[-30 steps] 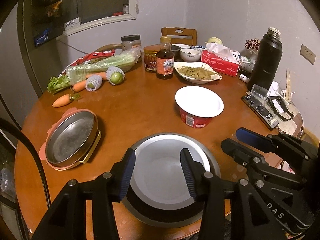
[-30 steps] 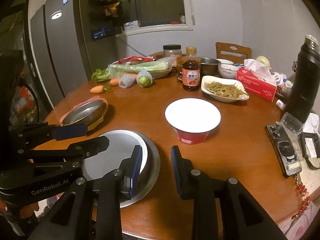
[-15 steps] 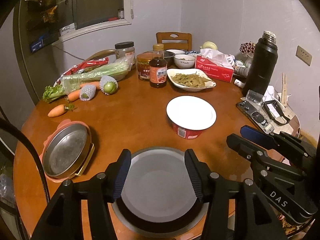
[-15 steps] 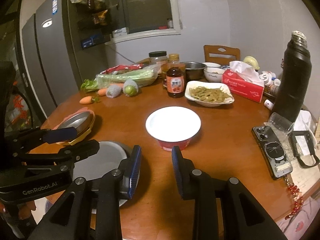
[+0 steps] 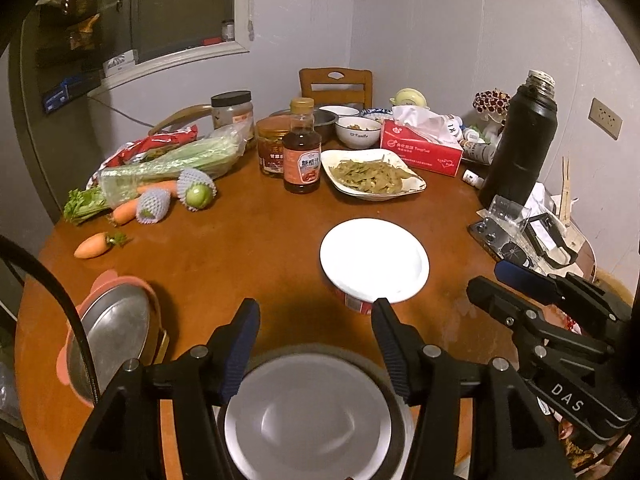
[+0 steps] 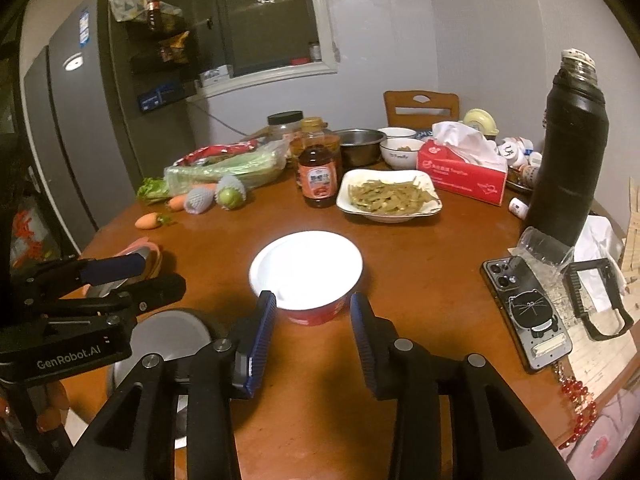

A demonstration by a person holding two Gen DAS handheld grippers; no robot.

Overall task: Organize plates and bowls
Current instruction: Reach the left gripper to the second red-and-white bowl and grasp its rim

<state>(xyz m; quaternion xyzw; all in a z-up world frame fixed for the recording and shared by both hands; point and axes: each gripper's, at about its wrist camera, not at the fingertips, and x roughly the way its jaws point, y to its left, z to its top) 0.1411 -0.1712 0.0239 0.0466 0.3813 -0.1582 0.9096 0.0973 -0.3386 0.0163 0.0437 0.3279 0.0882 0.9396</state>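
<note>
A grey metal plate with a white dish in it lies at the table's near edge, below my open, empty left gripper; it also shows in the right wrist view. A red bowl with a white lid stands mid-table, just beyond my open, empty right gripper, and shows there too. A steel pan on a pink mat lies at the left. A white dish of green vegetables sits farther back.
A sauce bottle, jars, celery and carrots crowd the back left. A red tissue box, small bowls, a black thermos and a phone stand at the right. A chair is behind.
Both grippers have pulled back toward the near edge and risen. The grey plate now lies lower in the left view. The right gripper now faces the red bowl.
</note>
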